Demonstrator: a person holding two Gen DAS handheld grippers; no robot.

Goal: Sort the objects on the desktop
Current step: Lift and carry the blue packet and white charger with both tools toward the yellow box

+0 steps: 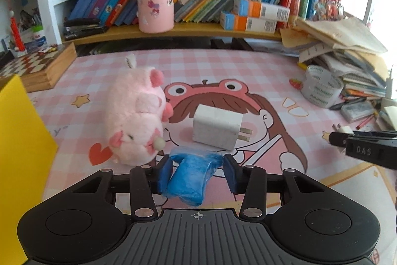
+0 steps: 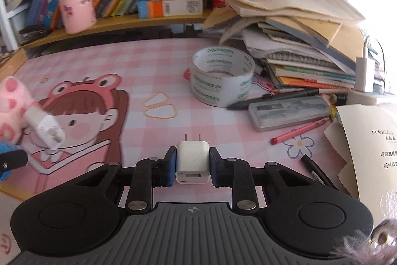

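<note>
My left gripper [image 1: 197, 163] is shut on a crumpled blue plastic wad [image 1: 191, 178], held just above the pink cartoon desk mat [image 1: 223, 66]. A pink plush pig [image 1: 136, 116] lies just ahead to the left, and a large white charger block [image 1: 215, 127] lies ahead of the fingers. In the right wrist view my right gripper [image 2: 193, 158] is shut on a small white plug adapter [image 2: 192, 163], prongs pointing forward. The large charger [image 2: 46, 127] and the plush pig [image 2: 12, 101] show at that view's left edge.
A tape roll [image 2: 222, 75], two rubber bands [image 2: 158, 107], a grey pencil case [image 2: 290, 111], a red pencil [image 2: 300, 132] and a black pen [image 2: 320, 174] lie on the right. A book pile [image 2: 297, 46] crowds the right side. A yellow box [image 1: 19, 153] and a chessboard box [image 1: 37, 66] stand left.
</note>
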